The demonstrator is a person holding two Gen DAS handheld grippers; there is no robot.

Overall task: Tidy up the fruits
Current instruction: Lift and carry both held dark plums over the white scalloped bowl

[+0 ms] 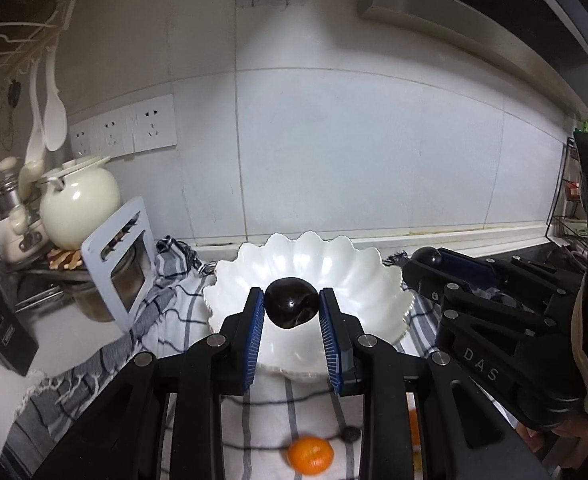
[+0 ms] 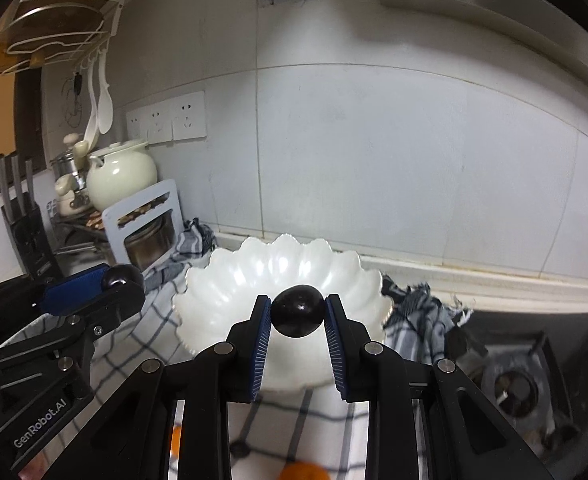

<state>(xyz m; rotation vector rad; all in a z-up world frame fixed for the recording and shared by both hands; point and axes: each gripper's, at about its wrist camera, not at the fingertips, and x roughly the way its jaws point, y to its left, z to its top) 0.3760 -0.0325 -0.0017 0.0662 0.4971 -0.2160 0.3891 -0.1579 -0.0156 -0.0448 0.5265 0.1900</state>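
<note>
Two dark plums in the air over the white scalloped bowl (image 1: 373,280). Left gripper (image 1: 292,308) clamped on one dark plum (image 1: 292,302); right gripper (image 2: 297,314) clamped on the other plum (image 2: 297,312). Carry step, I'd say. Next: lower into the bowl, then part the jaws. Tangerine (image 1: 309,456) waits on the checked cloth (image 1: 182,320).

Open air above the empty white scalloped bowl (image 1: 309,264); tiled wall (image 1: 373,152) close behind, leaning blue-grey rack (image 1: 120,256) crowding its left.
</note>
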